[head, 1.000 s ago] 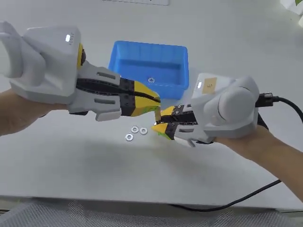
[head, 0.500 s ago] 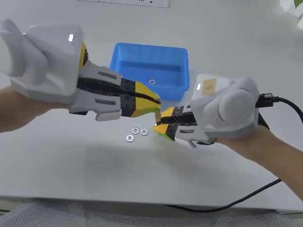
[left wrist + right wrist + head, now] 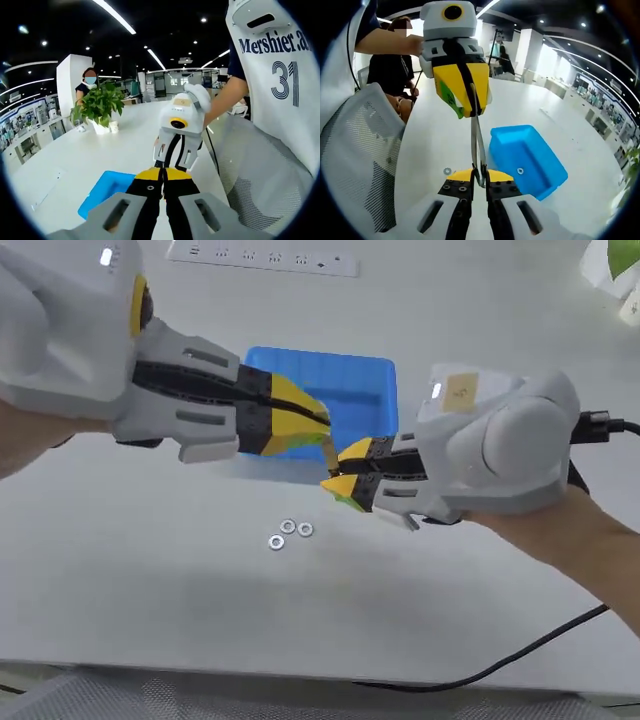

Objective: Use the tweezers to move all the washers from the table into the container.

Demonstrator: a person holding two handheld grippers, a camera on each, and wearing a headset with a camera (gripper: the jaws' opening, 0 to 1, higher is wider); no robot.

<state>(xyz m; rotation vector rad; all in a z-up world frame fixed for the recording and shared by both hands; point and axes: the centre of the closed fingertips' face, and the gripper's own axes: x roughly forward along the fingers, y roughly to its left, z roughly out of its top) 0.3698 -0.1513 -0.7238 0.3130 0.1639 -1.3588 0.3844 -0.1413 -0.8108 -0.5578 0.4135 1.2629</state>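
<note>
Table [image 3: 150, 590]: white, bare apart from the items below. Container [image 3: 352, 380]: blue, open-topped, standing on the table; one washer [image 3: 520, 171] lies on its floor. Left gripper [image 3: 322, 432]: over the container's near edge, jaws clamped on one end of the tweezers [image 3: 476, 140]. Right gripper [image 3: 335, 483]: just in front of the container, facing the left gripper, jaws closed on the tweezers' other end. Three loose washers [image 3: 289, 533]: clustered on the table in front of the container, near it, apart from both grippers.
</note>
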